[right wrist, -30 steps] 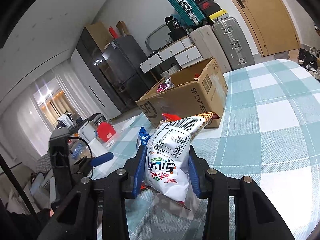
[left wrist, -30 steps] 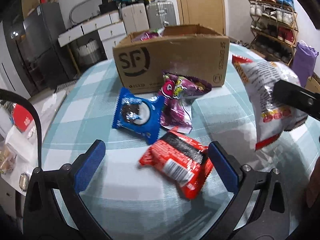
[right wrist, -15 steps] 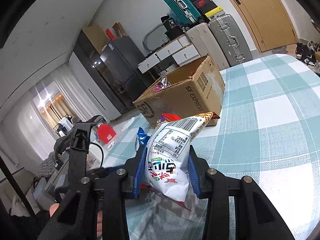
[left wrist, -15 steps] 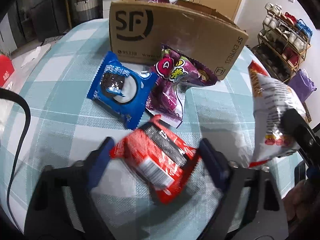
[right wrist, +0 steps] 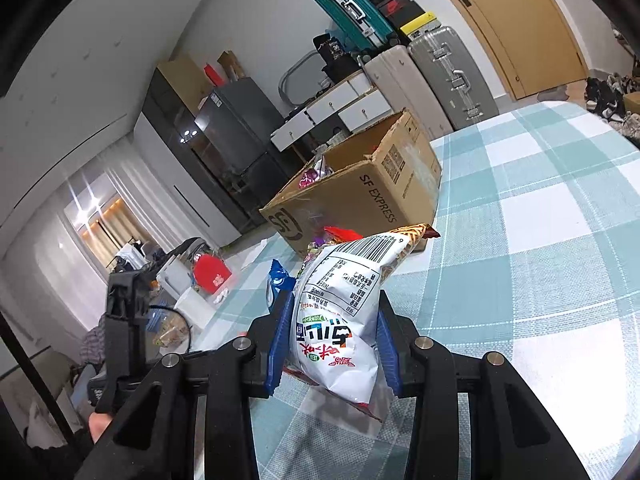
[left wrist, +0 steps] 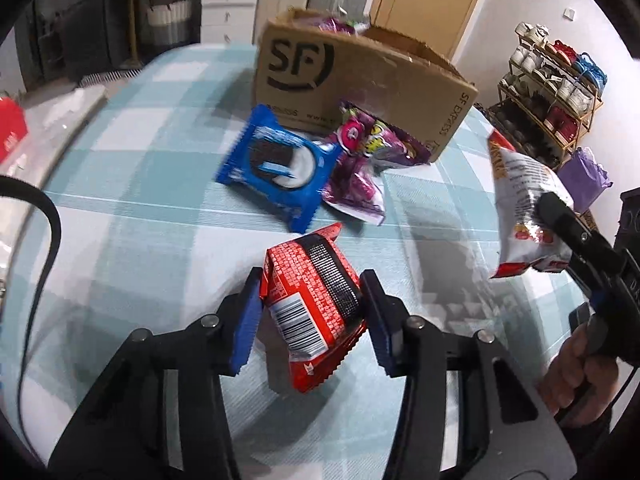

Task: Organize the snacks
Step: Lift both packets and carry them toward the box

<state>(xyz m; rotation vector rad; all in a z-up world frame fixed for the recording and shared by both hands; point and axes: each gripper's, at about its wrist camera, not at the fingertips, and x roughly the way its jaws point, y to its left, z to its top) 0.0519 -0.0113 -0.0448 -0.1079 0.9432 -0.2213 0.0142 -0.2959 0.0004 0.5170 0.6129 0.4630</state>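
Note:
My left gripper points down at the checked table. Its jaws are closing, and the blue pads press both sides of a red snack packet, which is tipped up off the cloth. Beyond it lie a blue cookie pack and a purple candy bag, just in front of an open cardboard box holding more snacks. My right gripper is shut on a white chip bag held above the table. The same chip bag shows at the right of the left wrist view. The box stands ahead of it.
A shoe rack and a purple bag stand past the table's right edge. A fridge, drawers and suitcases line the far wall. A black cable curves at the left. A person's hand grips the right tool.
My left gripper has moved forward over the red packet. Its jaws have come in from wide open onto the packet, which now stands tilted between the pads. The right gripper and its chip bag have stayed put.

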